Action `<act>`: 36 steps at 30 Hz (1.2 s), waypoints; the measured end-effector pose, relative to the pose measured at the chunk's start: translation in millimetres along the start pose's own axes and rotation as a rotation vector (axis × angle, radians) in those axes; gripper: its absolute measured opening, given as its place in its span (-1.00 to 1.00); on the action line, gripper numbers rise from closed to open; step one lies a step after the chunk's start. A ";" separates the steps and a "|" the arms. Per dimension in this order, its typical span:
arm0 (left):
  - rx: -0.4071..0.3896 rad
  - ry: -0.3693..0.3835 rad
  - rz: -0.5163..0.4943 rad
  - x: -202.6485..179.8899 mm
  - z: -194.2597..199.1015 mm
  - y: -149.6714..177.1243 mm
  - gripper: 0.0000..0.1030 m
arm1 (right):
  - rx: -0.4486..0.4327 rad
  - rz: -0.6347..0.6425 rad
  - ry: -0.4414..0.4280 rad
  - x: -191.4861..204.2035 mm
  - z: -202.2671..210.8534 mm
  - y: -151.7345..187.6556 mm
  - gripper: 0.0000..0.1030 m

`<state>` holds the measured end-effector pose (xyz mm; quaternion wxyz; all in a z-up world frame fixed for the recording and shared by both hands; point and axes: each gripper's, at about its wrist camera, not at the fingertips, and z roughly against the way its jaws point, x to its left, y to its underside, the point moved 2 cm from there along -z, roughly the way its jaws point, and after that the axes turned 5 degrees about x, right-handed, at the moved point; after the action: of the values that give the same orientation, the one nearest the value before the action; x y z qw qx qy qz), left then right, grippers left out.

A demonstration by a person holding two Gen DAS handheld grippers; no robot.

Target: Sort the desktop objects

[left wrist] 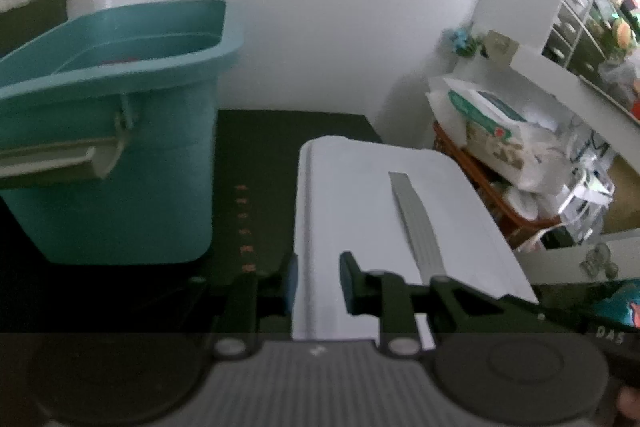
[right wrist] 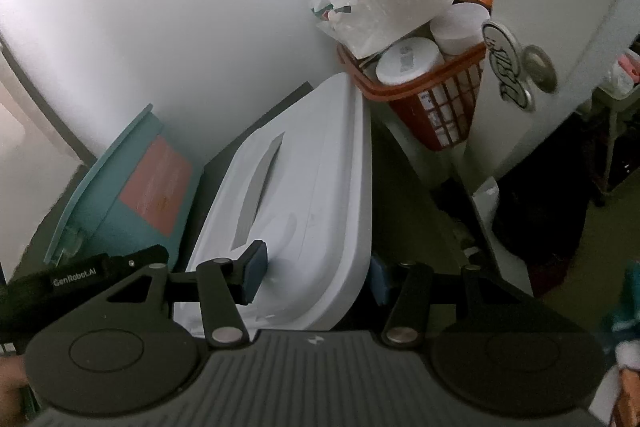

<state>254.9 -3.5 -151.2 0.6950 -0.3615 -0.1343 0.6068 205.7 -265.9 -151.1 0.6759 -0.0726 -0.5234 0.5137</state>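
Note:
A white lidded box with a grey slot in its top lies on the dark mat, and both grippers hold it. My left gripper is shut on the box's near end, with a blue pad against its left side. My right gripper is shut on the box too: one pad presses on the lid and the other sits under the right rim. A teal bin stands to the left of the box. In the right wrist view the bin shows a pink flat thing inside.
A red basket full of white tubs and a plastic bag stands just beyond the box, against a white cabinet. The basket and cluttered shelves fill the right side. A white wall is behind. The left gripper's body reaches in from the left.

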 end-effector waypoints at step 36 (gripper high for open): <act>0.028 0.036 -0.018 4.5 22.7 15.3 -0.52 | -0.044 -0.036 0.099 13.0 44.5 31.7 0.23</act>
<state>230.3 8.5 -146.6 0.7080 -0.3613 -0.1163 0.5956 150.2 -260.7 -143.3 0.7082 -0.1035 -0.5019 0.4856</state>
